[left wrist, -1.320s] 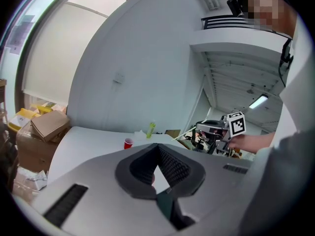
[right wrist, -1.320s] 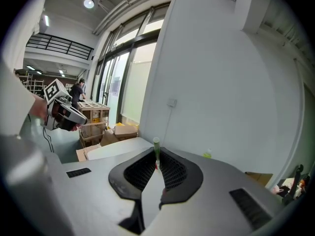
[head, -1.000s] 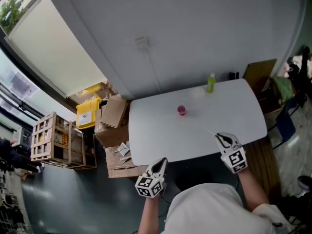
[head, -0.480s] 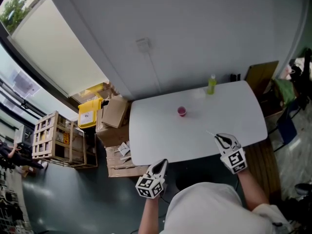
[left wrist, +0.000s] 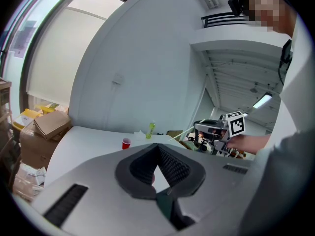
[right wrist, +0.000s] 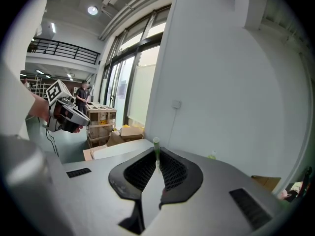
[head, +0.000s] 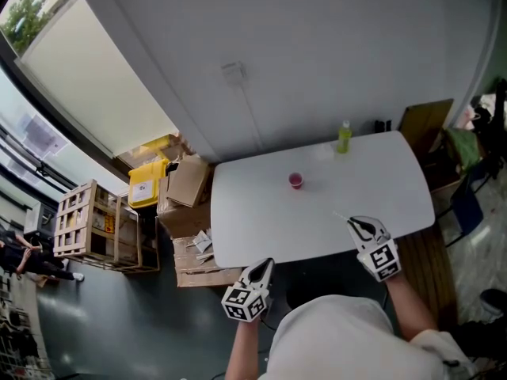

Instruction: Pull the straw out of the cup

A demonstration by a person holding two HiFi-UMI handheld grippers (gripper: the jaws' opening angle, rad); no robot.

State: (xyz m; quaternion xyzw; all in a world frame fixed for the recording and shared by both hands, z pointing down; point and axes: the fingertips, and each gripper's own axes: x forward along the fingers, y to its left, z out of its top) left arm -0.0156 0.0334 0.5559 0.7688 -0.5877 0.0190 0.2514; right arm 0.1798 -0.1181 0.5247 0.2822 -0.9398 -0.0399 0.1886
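Now, right fingers: my right gripper [right wrist: 157,153] is nipped shut on the straw [right wrist: 156,144], whose pale green end stands up just past the jaw tips.
Left fingers: my left gripper [left wrist: 158,147] has its jaw tips pressed together with nothing between them; in the head view it sits at lower centre, off the near edge of the table.
Pads: black and finely ribbed, each curved pad [right wrist: 172,169] set in a smooth grey shell.
Straw: thin, round and hollow at the end; in the head view it pokes from my right gripper toward the upper left, over the near right part of the table and well apart from the cup.
Cup: small, red and round [head: 295,180], upright near the middle of the table, with no straw in it.
Table: white, smooth and matt, with rounded corners [head: 253,220].
Bottle: slim yellow-green bottle [head: 342,135] upright at the far edge, right of centre.
Wall: plain pale grey, with a small square box [head: 230,70] and a thin line running down from it.
Floor clutter: brown cardboard boxes [head: 186,180], a yellow box [head: 142,187] and a slatted wooden crate [head: 83,228] left of the table on dark grey floor.
Window: tall glazing with a pale blind, upper left of the head view.
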